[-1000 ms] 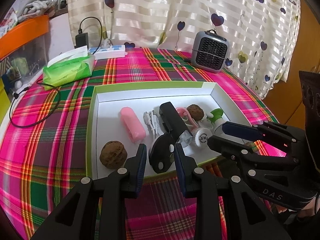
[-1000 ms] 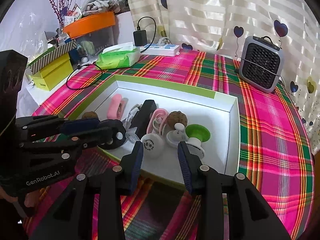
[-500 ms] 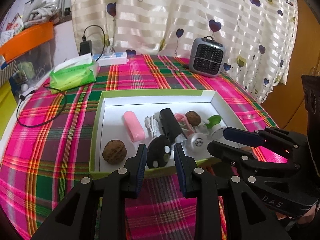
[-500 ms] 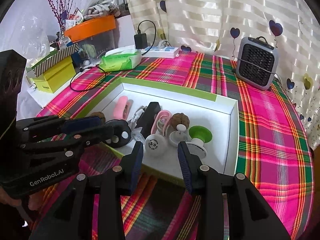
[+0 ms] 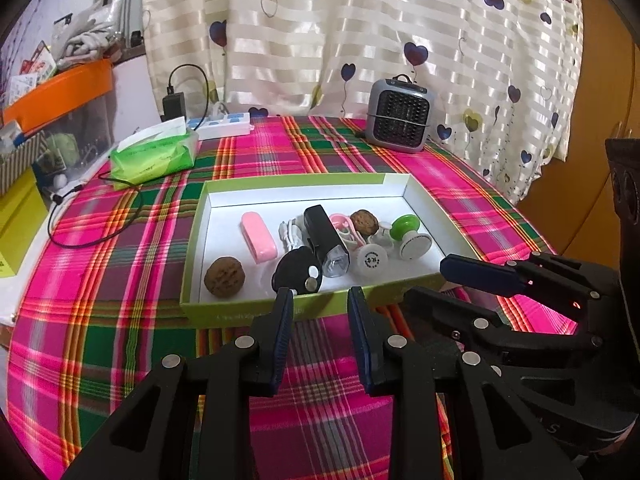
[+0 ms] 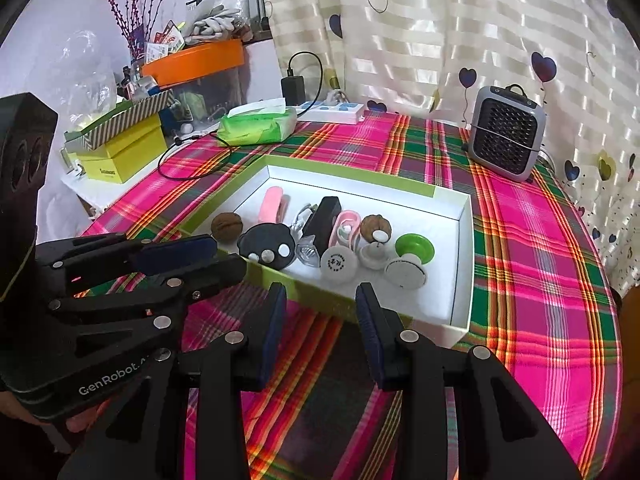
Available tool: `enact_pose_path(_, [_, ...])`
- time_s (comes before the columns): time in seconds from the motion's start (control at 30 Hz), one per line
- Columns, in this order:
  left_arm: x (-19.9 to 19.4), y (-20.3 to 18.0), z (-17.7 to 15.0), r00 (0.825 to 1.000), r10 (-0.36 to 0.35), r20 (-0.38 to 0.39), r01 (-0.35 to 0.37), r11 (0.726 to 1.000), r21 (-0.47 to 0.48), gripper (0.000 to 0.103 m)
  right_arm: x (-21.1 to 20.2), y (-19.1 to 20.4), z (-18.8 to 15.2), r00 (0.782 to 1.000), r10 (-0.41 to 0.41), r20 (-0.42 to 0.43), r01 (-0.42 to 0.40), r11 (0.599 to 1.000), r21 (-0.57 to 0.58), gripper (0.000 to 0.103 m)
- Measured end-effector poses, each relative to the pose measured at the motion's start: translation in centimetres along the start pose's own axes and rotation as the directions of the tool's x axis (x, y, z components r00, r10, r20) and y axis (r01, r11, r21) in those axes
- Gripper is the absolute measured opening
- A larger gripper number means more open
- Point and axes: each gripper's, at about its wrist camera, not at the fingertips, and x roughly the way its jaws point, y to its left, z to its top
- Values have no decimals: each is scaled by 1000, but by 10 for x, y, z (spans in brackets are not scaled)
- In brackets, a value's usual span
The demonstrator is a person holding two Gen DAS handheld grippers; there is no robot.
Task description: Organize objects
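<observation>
A green-edged white box (image 5: 288,184) (image 6: 466,240) lies on the plaid tablecloth. Inside it lie a walnut (image 5: 224,277) (image 6: 227,225), a pink case (image 5: 259,236) (image 6: 271,202), a black round gadget (image 5: 296,270) (image 6: 264,245), a black flashlight (image 5: 325,236) (image 6: 320,224), a second walnut (image 5: 365,221) (image 6: 375,225), a white disc (image 5: 372,258) (image 6: 339,264) and a green-capped piece (image 5: 405,227) (image 6: 414,247). My left gripper (image 5: 318,300) is open and empty, just short of the box's near wall. My right gripper (image 6: 320,294) is open and empty, also in front of the box.
A small grey heater (image 5: 398,118) (image 6: 506,136) stands at the back right. A green tissue pack (image 5: 154,156) (image 6: 258,126), a power strip (image 5: 222,126) and a black cable (image 5: 96,236) lie at the back left. Yellow boxes (image 6: 120,152) and an orange tray (image 6: 192,62) sit beyond the table's left edge.
Both grippers have pulled back from over the box to in front of its near wall, still open and empty. The objects in the box have not moved.
</observation>
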Motion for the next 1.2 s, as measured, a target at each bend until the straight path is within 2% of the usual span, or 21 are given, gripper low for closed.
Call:
enact_pose_path(0.5, [-14, -3, 4, 999, 16, 28, -16, 1000, 13, 26, -16, 4, 4, 999, -15, 38, 15, 1000, 4, 38])
enact_pose_path(0.67, [-3, 5, 4, 1000, 13, 7, -13, 1000, 0, 26, -6, 0, 4, 1000, -11, 17, 11, 1000, 9, 38])
enact_pose_path(0.97, [15, 43, 13, 998, 59, -6, -59, 995, -79, 26, 6, -26, 9, 999, -41, 8, 41, 997, 64, 38])
enact_pose_path(1.2, [35, 51, 16, 997, 62, -40, -65, 994, -92, 26, 17, -46, 13, 999, -49, -12, 50, 994, 99, 38])
